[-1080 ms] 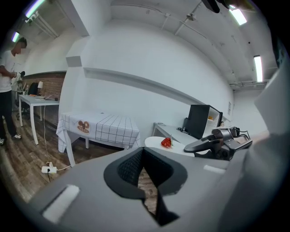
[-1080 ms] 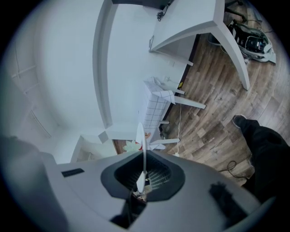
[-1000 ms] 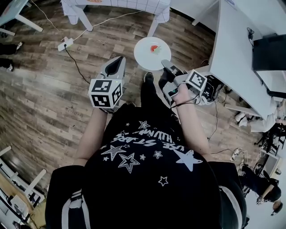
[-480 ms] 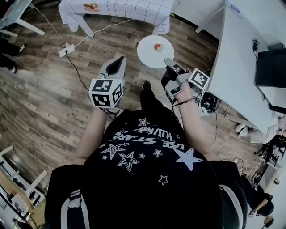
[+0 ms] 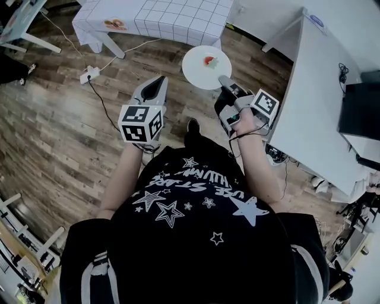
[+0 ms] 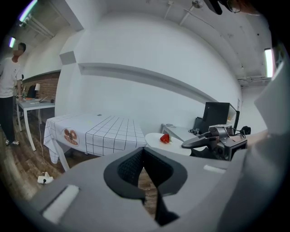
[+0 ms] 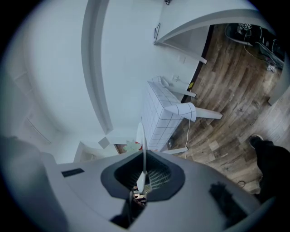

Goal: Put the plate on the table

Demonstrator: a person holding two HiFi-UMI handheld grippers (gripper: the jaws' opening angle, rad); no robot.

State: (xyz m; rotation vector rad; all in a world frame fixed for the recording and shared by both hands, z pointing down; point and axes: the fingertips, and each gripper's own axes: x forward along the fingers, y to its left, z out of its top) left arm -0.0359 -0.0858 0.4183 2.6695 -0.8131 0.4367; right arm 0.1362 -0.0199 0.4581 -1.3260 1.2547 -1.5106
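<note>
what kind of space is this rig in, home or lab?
Likely a lab or office, not a home: white desk with a monitor, power strip loose on the wood floor, table under a checked cloth.

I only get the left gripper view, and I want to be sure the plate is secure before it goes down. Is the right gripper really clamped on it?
Observer: Yes. The right gripper view shows the right gripper shut on the rim of the plate, which sits edge-on between its jaws.
Operator: Is the plate over the table yet?
Observer: No. In the head view it hangs over the wooden floor, just short of the checked-cloth table.
</note>
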